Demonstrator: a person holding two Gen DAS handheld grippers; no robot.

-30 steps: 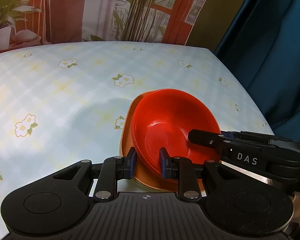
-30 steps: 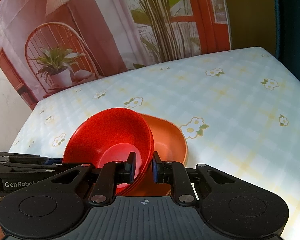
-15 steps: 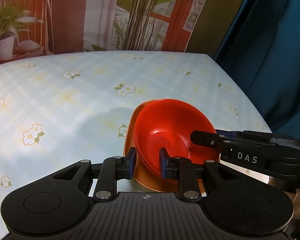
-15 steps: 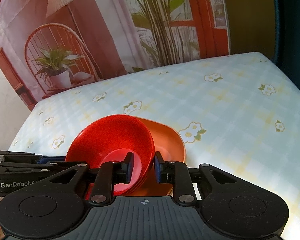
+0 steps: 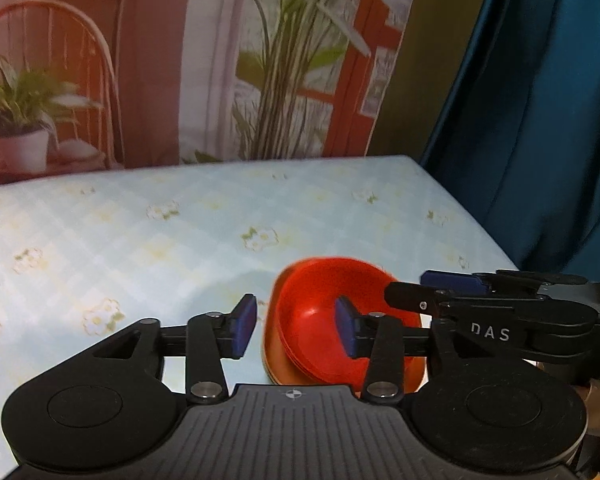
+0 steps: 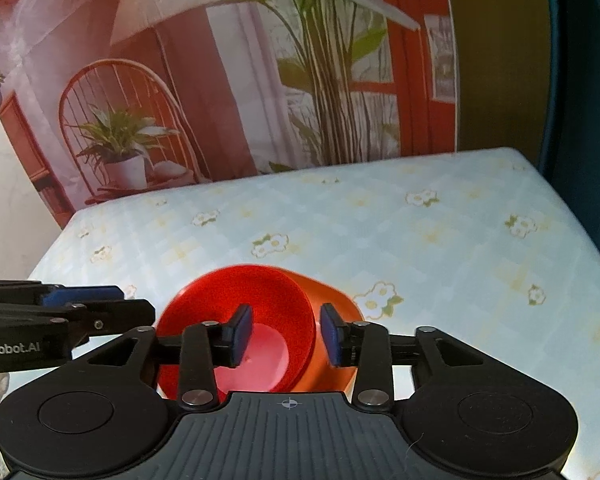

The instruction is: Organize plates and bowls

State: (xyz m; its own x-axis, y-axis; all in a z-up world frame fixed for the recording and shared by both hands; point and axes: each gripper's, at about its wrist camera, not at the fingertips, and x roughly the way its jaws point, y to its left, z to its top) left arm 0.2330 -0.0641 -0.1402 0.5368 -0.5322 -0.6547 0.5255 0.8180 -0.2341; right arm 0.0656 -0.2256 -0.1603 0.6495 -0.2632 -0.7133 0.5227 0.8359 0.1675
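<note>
The table [image 6: 440,248], under its pale flowered cloth, fills the middle of both views. At lower centre, the orange bowl [image 6: 332,344] holds the red bowls [image 6: 260,320] nested inside it, resting on the cloth. The left gripper [image 5: 296,330] and right gripper [image 6: 286,336] both stand released, jaws spread around the rim, grasping nothing. Stacking looks finished; no other dishes show.

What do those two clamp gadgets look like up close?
Each hand-held gripper, left and right, is matte black plastic with a ribbed grey base, round discs, silver rivets and blue fingertip pads. White lettering marks their sides: "DAS" on the right one, "enRobot.AI" on the left.
</note>
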